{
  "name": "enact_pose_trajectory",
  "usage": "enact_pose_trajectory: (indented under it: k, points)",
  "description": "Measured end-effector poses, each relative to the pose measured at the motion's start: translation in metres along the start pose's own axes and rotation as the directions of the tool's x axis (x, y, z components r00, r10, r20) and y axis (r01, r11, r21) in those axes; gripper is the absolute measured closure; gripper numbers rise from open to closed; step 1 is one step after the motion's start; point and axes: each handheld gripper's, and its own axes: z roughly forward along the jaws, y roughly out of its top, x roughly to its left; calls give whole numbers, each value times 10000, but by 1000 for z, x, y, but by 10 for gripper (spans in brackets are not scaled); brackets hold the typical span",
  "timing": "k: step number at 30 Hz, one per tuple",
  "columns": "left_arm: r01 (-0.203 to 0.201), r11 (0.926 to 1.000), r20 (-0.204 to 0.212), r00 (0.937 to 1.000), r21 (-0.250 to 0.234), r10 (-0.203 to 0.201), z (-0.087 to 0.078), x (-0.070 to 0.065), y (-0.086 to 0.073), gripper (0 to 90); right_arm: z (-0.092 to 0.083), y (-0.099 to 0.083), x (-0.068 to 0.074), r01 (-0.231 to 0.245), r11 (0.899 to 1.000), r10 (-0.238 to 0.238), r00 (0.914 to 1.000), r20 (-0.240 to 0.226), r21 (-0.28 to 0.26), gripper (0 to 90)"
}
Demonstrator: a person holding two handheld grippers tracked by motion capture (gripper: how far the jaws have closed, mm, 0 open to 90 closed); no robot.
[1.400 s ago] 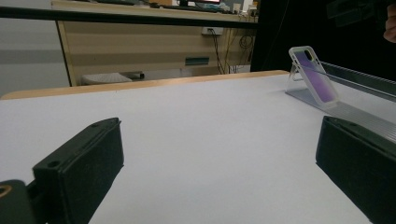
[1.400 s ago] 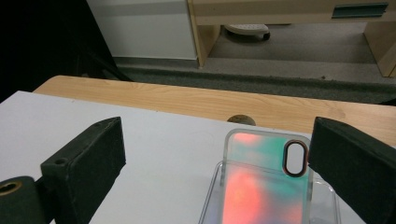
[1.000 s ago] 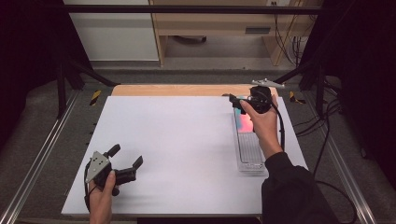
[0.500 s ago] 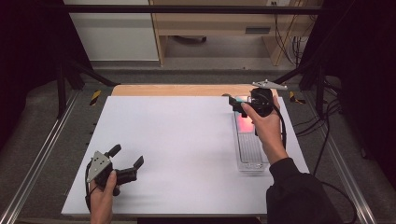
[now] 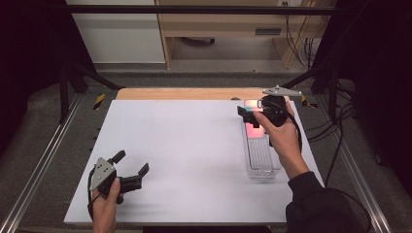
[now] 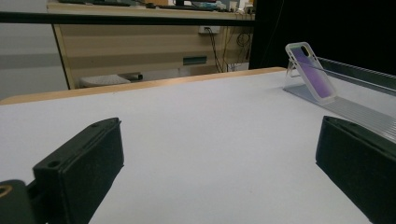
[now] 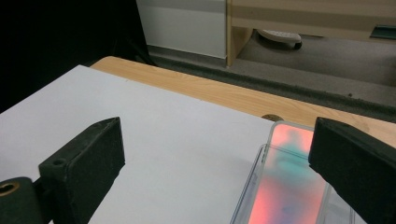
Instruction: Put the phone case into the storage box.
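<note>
Looking down, high view: a white table board [image 5: 184, 155] carries a clear tray [image 5: 262, 158] along its right side.
Phone, high view: a phone in a clear case [image 5: 253, 127] leans in the far end of the clear tray, glowing pink-red.
Right gripper, high view: the right gripper [image 5: 248, 112] is held above the far end of the clear tray, over the phone, with its grey plate up; from here I cannot tell how its jaws stand.
Left gripper, high view: the left gripper [image 5: 131, 167] sits low over the near left corner of the board, well apart from the clear tray, its 2 jaws spread with nothing between them.
Left gripper view: the 2 black jaws stand wide apart over bare white board [image 6: 210, 140]. Far off to the right, the phone [image 6: 311, 72] leans tilted at the far end of the clear tray [image 6: 359, 109], its purple face within a pale case edge.
Right gripper view: the 2 black jaws are wide apart and hold nothing. The phone [image 7: 285, 182] lies below and between them, nearer the right jaw, its face pink-red with a green patch, inside the clear tray [image 7: 246, 196]. A wooden table edge [image 7: 210, 91] runs beyond the tray's far end.
</note>
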Motion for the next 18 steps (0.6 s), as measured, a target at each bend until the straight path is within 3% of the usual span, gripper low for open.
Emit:
enact_pose_trajectory:
  k: [18]
  points:
    - [208,9997,-178,9996,-103,-210,-6,5,0,5,-28,-10,5,368,9992,-372,9989,-294,-147,37]
